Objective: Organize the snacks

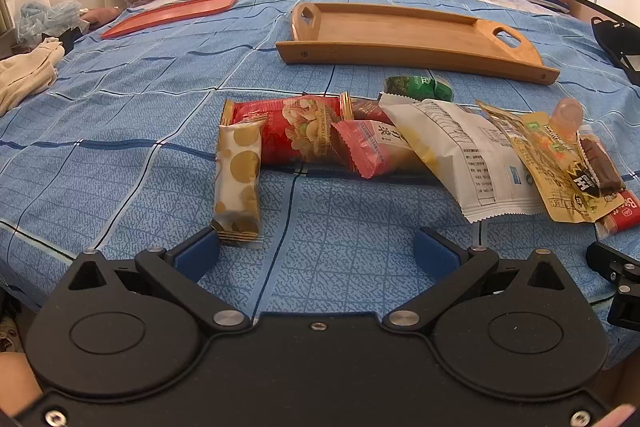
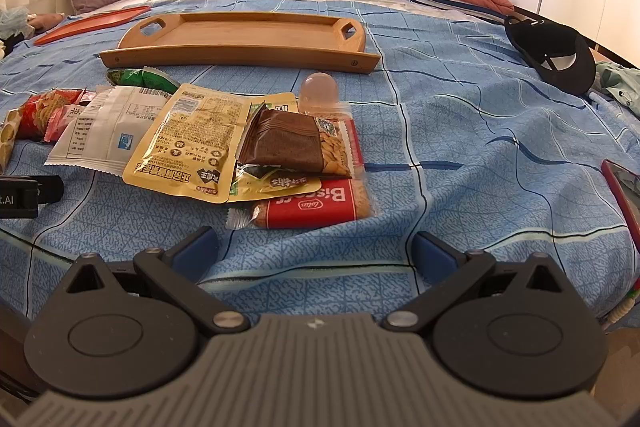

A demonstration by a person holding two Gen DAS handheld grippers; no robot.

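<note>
1. Bedroom, blue checked bedspread (image 1: 120,163); empty wooden tray (image 1: 400,27) is the landmark
2. Snack pile (image 2: 208,139) lies loose just in front of tray, nothing sorted yet
3. Left gripper (image 1: 316,251) and right gripper (image 2: 314,251) both spread wide, holding nothing
4. Next, likely: grab gold-dotted bar (image 1: 237,183), nearest left gripper, carry to tray
5. Bare bedspread right of tray; black cap (image 2: 556,55) further right

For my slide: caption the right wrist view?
Open right hand-held gripper nears snack pile before empty wooden tray.
</note>
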